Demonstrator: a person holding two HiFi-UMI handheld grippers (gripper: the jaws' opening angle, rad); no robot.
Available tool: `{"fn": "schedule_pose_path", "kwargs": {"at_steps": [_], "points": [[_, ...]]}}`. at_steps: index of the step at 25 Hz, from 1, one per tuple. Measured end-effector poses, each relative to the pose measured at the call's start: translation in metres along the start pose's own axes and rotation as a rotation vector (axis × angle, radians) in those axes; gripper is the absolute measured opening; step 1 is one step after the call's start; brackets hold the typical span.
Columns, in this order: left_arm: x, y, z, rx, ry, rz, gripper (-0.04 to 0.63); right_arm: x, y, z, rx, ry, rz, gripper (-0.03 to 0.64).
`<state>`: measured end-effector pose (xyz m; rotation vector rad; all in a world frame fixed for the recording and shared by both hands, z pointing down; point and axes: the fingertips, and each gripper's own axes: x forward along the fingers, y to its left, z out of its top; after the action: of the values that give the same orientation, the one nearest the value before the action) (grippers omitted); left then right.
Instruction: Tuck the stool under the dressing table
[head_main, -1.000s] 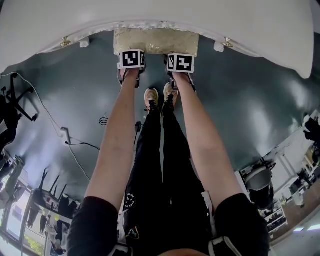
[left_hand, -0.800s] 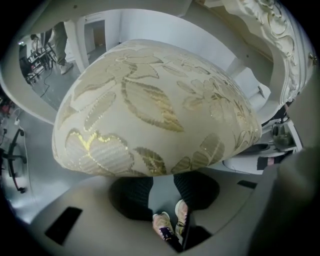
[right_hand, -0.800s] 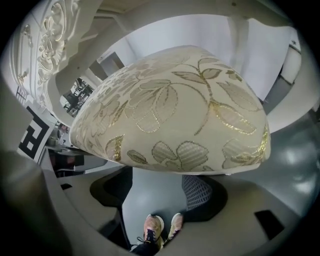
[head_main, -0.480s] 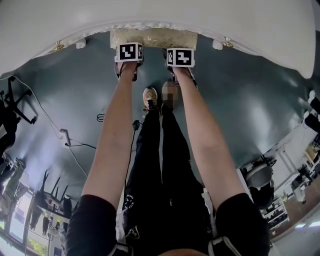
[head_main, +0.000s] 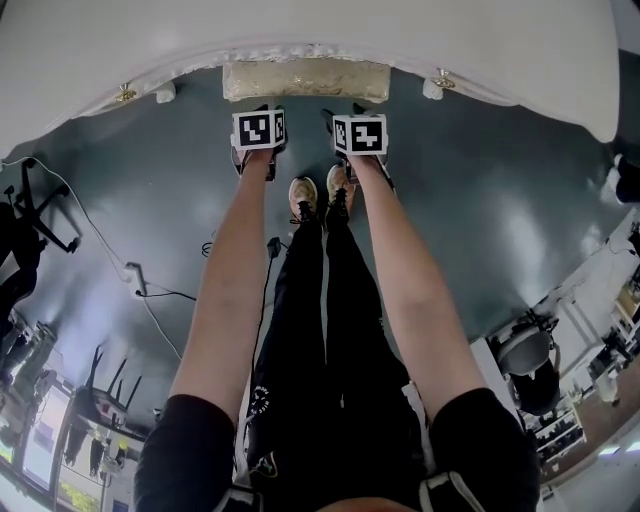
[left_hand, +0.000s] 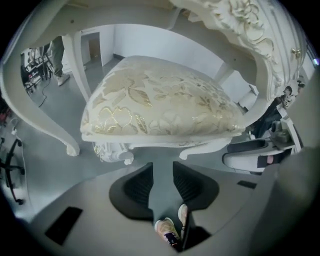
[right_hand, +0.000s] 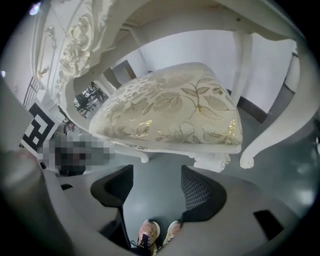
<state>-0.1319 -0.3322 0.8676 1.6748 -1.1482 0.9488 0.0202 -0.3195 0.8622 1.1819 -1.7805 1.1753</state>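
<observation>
Head view: the stool (head_main: 305, 79) sits mostly under the table (head_main: 300, 25), left gripper (head_main: 260, 112) and right gripper (head_main: 352, 110) just short of it. Left gripper view: jaws narrowly apart, empty, clear of the stool (left_hand: 160, 105). Right gripper view: jaws wider apart, also empty

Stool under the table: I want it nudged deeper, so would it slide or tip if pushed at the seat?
The stool probably slides rather than tips: it looks low and wide on short carved legs, on a smooth floor. The padded seat likely gives slightly; the rest looks rigid.

Jaws apart: left gripper (left_hand: 162, 182), right gripper (right_hand: 152, 189)
</observation>
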Motion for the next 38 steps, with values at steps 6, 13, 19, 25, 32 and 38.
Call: {"fn": "schedule_pose_path", "kwargs": {"at_steps": [6, 13, 19, 25, 32, 38], "points": [[-0.064, -0.027, 0.008, 0.044, -0.202, -0.035, 0.099, -0.060, 0.043, 0.014, -0.143, -0.155, 0.034, 0.219], [-0.225, -0.067, 0.060, 0.158, -0.535, -0.054, 0.040, -0.205, 0.113, 0.072, -0.300, -0.449, 0.030, 0.135], [-0.406, -0.121, 0.125, 0.316, -0.827, -0.105, 0.029, -0.358, 0.175, 0.139, -0.379, -0.697, 0.044, 0.094], [-0.561, -0.156, 0.167, 0.436, -0.966, -0.145, 0.029, -0.510, 0.229, 0.198, -0.462, -0.891, 0.044, 0.043], [-0.689, -0.192, 0.199, 0.520, -1.086, -0.206, 0.029, -0.632, 0.287, 0.226, -0.561, -1.029, 0.084, 0.037], [-0.743, -0.217, 0.193, 0.593, -1.146, -0.222, 0.029, -0.688, 0.329, 0.225, -0.657, -1.082, 0.119, 0.037]]}}
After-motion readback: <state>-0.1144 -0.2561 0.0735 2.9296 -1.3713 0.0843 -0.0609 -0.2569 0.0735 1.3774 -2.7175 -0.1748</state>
